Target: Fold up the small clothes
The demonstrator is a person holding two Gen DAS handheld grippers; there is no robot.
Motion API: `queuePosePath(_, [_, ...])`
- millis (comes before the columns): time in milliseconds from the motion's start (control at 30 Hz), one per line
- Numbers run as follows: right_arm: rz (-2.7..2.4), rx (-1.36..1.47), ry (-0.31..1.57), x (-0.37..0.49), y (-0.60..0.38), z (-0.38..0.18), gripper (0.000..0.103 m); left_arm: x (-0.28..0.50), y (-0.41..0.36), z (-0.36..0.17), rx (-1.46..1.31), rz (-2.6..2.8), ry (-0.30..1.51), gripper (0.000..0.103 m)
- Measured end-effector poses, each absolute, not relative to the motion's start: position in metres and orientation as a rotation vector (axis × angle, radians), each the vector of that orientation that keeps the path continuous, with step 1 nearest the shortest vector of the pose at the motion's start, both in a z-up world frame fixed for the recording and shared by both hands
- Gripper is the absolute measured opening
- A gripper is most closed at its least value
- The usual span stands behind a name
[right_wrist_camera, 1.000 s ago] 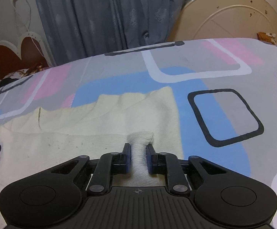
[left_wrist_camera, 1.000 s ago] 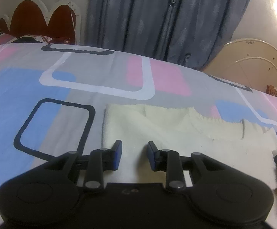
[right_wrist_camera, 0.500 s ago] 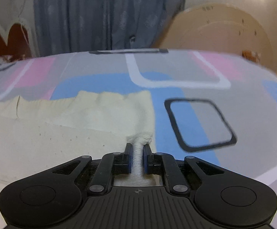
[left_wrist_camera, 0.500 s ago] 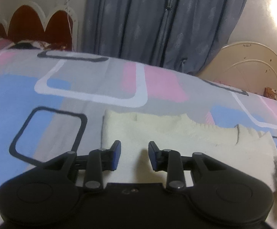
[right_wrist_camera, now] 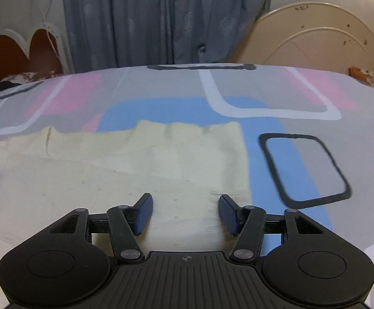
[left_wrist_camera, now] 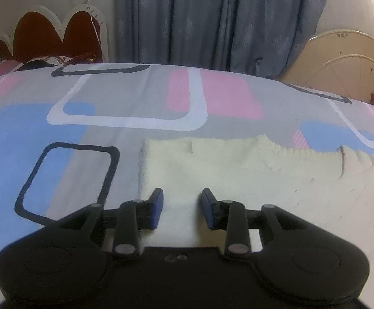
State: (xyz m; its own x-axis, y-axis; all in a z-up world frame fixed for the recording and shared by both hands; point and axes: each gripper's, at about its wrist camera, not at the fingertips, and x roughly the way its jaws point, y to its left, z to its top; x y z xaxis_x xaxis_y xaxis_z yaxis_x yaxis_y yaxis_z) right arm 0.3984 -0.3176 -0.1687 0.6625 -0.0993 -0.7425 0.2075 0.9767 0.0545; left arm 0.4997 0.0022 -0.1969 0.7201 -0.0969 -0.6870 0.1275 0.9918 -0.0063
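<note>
Now my right tongs [right_wrist_camera: 184, 213] have just been opening, nothing pinched between them; my left tongs [left_wrist_camera: 181, 209] stand apart too. Both hover over the cream knit garment [left_wrist_camera: 238, 177], flat on the bed [left_wrist_camera: 135, 95] near its close edge. Soft, light, floppy: I'd pinch corners.

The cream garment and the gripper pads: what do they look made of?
The cream garment looks like a soft knit, maybe wool or cotton yarn: ribbed bumps line its far edge and the surface is matte and fuzzy. The left gripper has blue pads that look like rubber, matte; on the right gripper a fine grid texture shows. Exact materials uncertain.
</note>
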Motion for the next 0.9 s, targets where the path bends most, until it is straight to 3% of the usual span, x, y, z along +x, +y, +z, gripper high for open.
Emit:
queuePosePath(300, [-0.127,0.146,0.789,0.378,-0.305,-0.145,0.056,0.466,-0.005,-0.176,0.05,-0.165,0.728,0.031])
queuePosePath(600, [-0.115,0.11,0.855,0.356,-0.296,-0.162,0.056,0.432,-0.01,-0.192,0.116,-0.176,0.763,0.033])
queuePosePath(900, [-0.01,0.104,0.821,0.295,-0.279,-0.133,0.056,0.367,-0.021,-0.172,0.087,-0.249,0.77,0.032])
